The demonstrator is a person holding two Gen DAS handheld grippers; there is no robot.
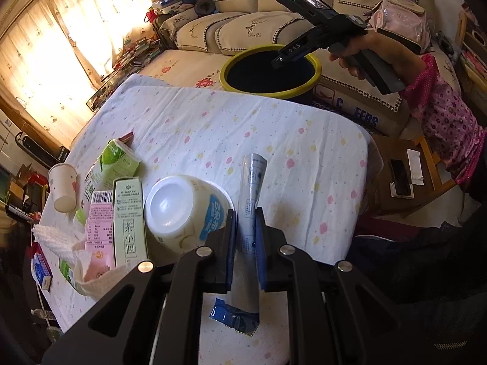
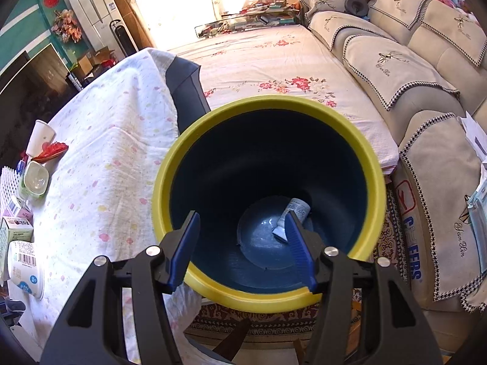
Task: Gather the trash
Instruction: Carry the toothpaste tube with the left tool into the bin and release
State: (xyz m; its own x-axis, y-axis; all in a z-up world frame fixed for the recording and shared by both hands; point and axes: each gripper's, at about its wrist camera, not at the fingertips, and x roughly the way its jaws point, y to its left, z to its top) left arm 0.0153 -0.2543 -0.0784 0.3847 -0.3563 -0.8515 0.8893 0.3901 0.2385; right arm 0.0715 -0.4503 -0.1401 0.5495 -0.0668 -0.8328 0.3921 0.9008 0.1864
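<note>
Currently, a long silver wrapper [image 1: 252,200] is pinched by the left tool [image 1: 246,243] above the surface [image 1: 213,127]; the right tool [image 2: 243,243] is held spread, empty, over the yellow-rimmed bin [image 2: 170,164], where a crumpled wrapper [image 2: 293,213] is seen.

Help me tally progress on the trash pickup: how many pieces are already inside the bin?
1. A crumpled grey-white wrapper lies on the floor of the yellow-rimmed bin, partly behind a pad of the open right gripper. The near floor is hidden, so more could be there.

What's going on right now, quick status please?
Left tool shut on a silver wrapper. Right tool open, empty, over the bin. One wrapper inside. Nothing blocking.
</note>
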